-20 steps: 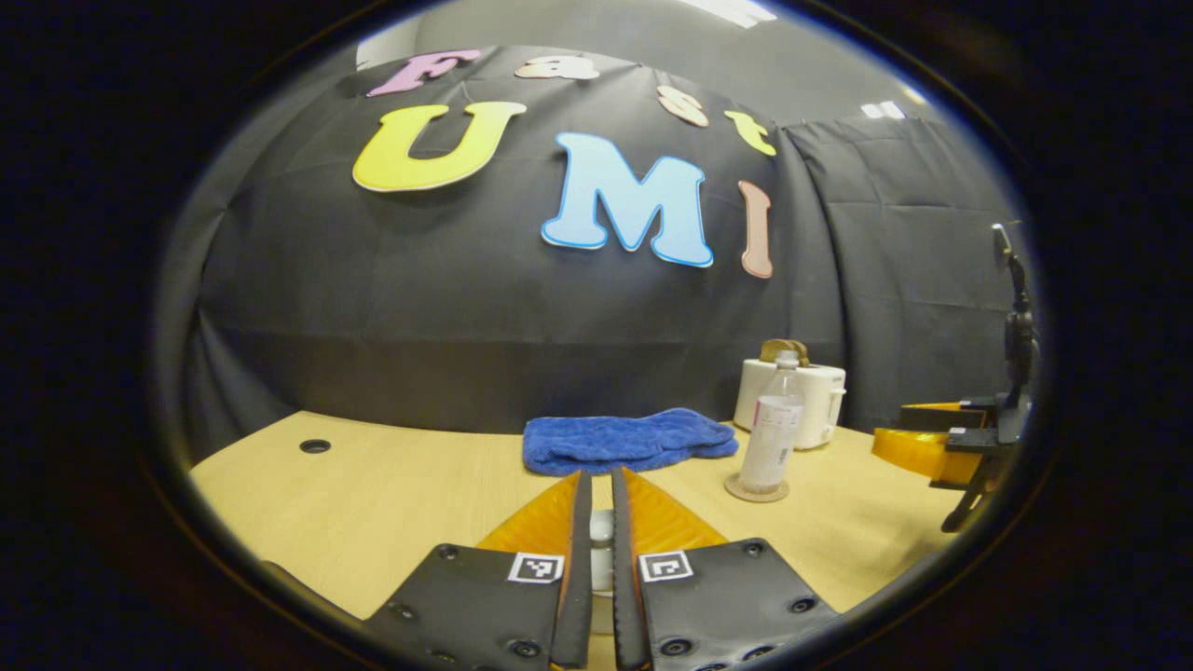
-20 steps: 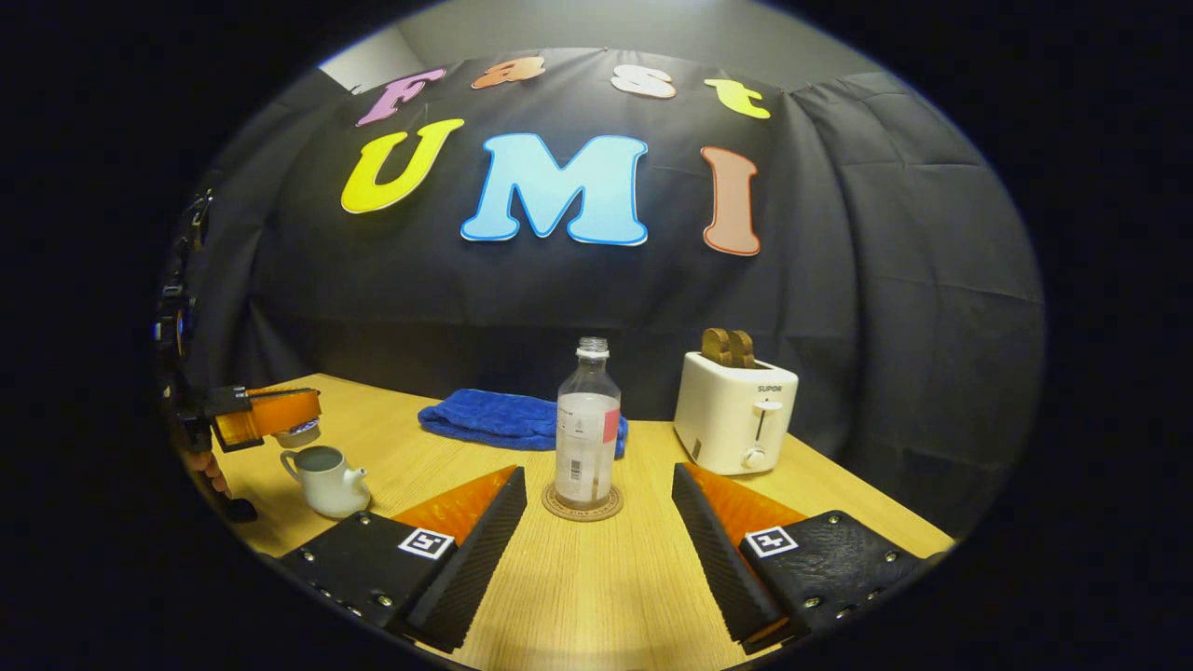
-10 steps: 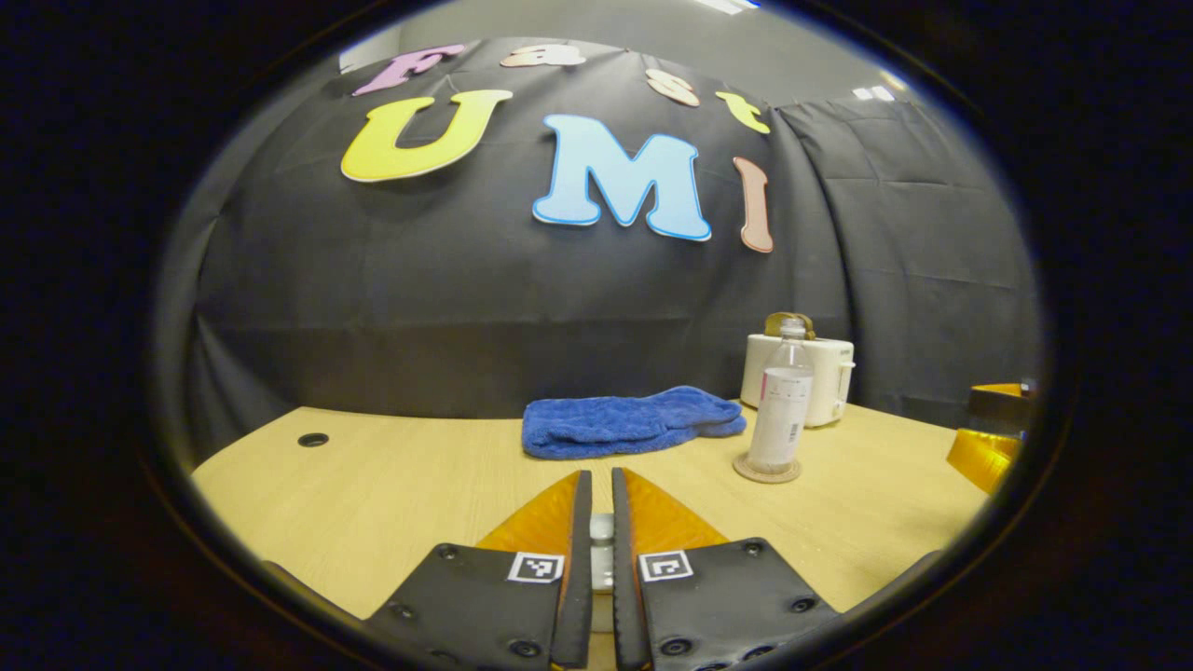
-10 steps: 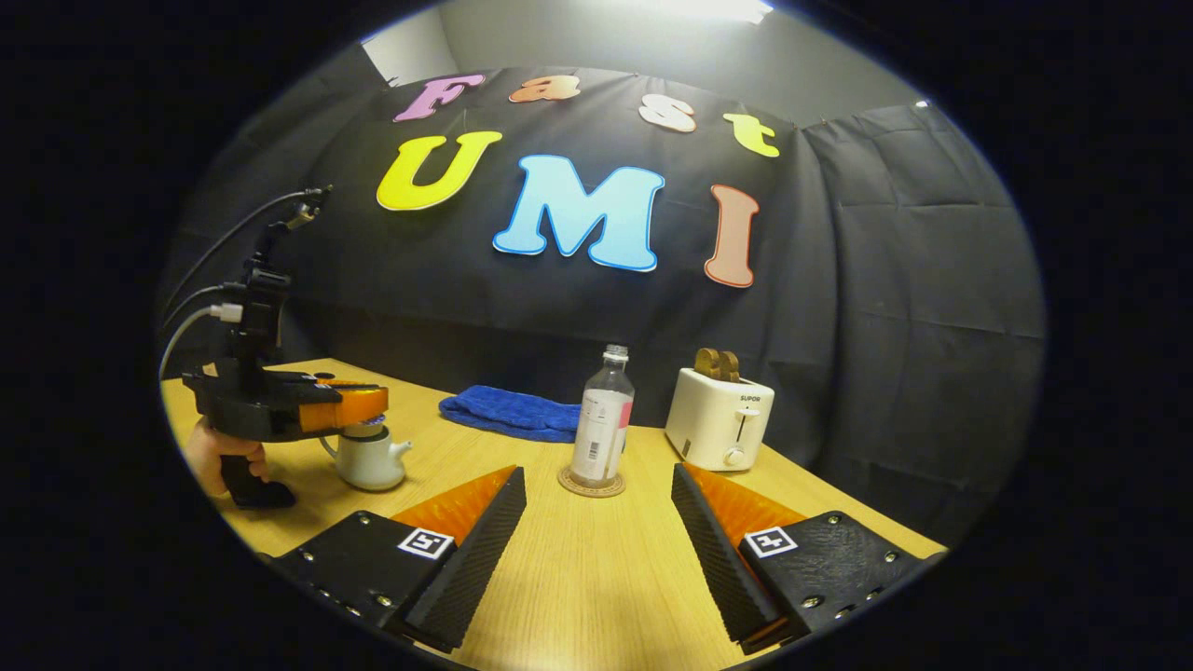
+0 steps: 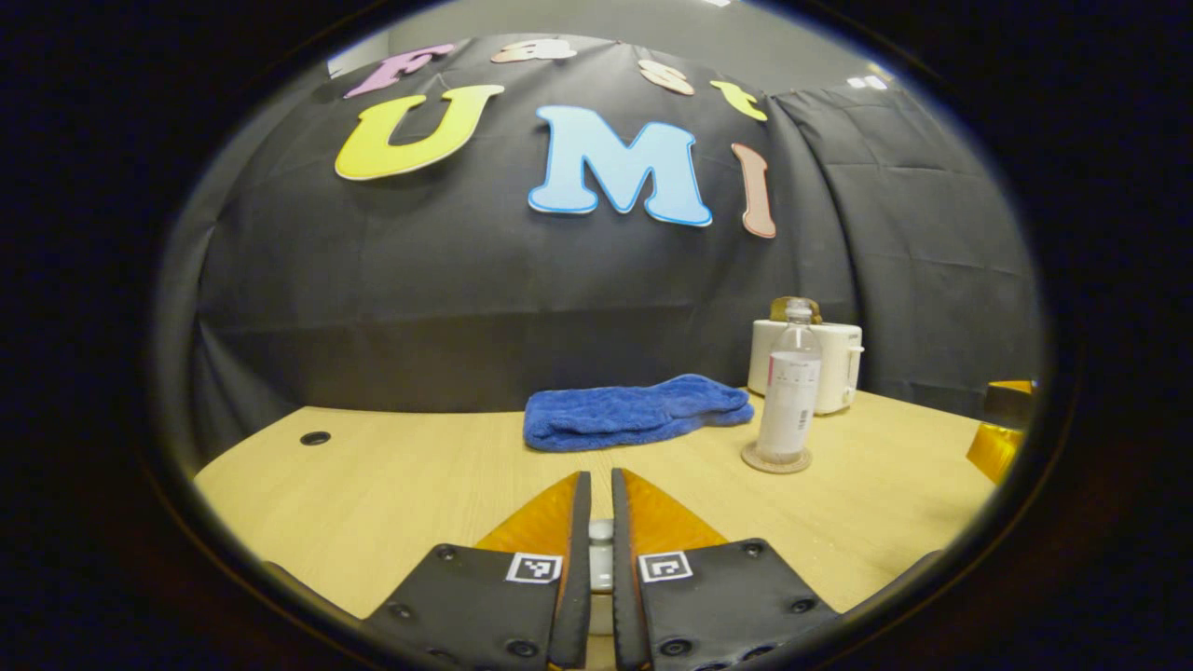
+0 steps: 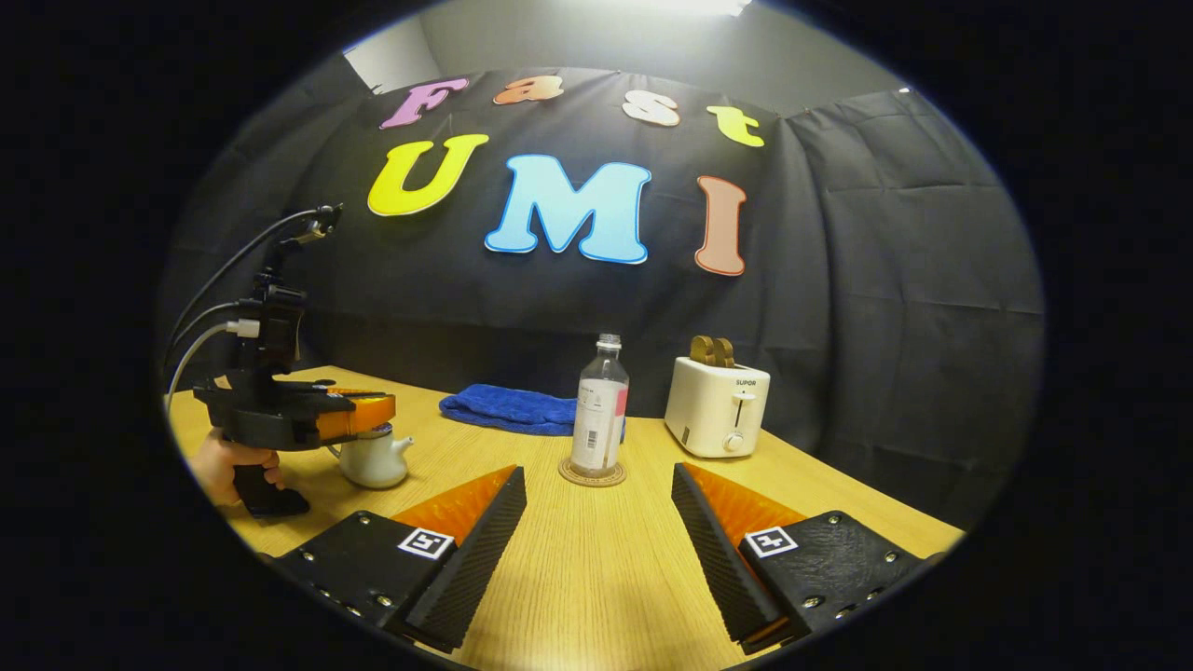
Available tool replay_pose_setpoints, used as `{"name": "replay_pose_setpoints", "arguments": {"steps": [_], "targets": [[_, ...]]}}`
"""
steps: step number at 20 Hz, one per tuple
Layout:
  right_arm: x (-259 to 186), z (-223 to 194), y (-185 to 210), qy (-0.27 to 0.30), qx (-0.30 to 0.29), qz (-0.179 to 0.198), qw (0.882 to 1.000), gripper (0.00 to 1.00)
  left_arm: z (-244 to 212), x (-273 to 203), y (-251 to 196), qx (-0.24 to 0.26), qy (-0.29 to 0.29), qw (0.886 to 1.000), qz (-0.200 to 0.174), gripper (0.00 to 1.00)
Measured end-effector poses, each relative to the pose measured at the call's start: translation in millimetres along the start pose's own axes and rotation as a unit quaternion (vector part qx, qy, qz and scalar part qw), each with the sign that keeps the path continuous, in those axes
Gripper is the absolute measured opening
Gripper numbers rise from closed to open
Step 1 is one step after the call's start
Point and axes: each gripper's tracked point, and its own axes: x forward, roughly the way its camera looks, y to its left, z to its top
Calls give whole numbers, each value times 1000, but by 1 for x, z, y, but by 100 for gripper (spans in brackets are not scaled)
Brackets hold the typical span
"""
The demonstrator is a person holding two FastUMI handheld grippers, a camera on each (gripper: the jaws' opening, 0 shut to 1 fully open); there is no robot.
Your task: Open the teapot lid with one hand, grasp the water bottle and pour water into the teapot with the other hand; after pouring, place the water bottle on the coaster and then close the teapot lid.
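A small white teapot (image 6: 373, 463) stands on the wooden table (image 6: 578, 578) at the left of the right gripper view. My left gripper (image 6: 382, 410) is right above it, held by a hand (image 6: 216, 466). In the left gripper view, my left gripper (image 5: 600, 477) is shut on the white lid knob (image 5: 602, 536). The lid rests at the teapot's mouth. The clear water bottle (image 6: 599, 410) (image 5: 788, 401) stands upright on the round coaster (image 6: 615, 478) (image 5: 776, 466). My right gripper (image 6: 598, 475) is open, short of the bottle and apart from it, with nothing between its fingers.
A folded blue towel (image 5: 634, 415) (image 6: 508, 410) lies behind the bottle. A white toaster (image 6: 718, 419) (image 5: 834, 359) with bread in it stands at the back right. A cable hole (image 5: 315, 438) marks the table's far left.
My left gripper has brought the lid from above and beside the open teapot down onto it. My right gripper has drawn back from the bottle, still open.
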Motion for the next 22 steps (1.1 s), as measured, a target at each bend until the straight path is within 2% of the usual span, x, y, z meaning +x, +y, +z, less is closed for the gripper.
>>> {"name": "replay_pose_setpoints", "arguments": {"steps": [6,10,12,13,15,20,22], "targets": [[-4,-5,-4,5,2,0,1000,98,4,-4,-7,-4,1,1000,-3,22],[-11,-8,-4,6,-1,7,1000,98,18,-15,-7,2,-20,1000,9,32],[-14,-10,-5,2,2,10,1000,98,20,-37,-10,6,-27,999,16,36],[-16,-11,-5,1,3,12,1000,98,21,-46,-15,0,-31,999,14,42],[-20,-13,-4,1,-1,15,1000,98,21,-63,-21,-9,-35,999,18,45],[-33,-17,2,-2,4,28,1000,98,9,-110,-35,-6,-38,999,37,63],[-36,-21,9,-1,9,38,999,98,1,-121,-42,-2,-33,999,39,76]]}}
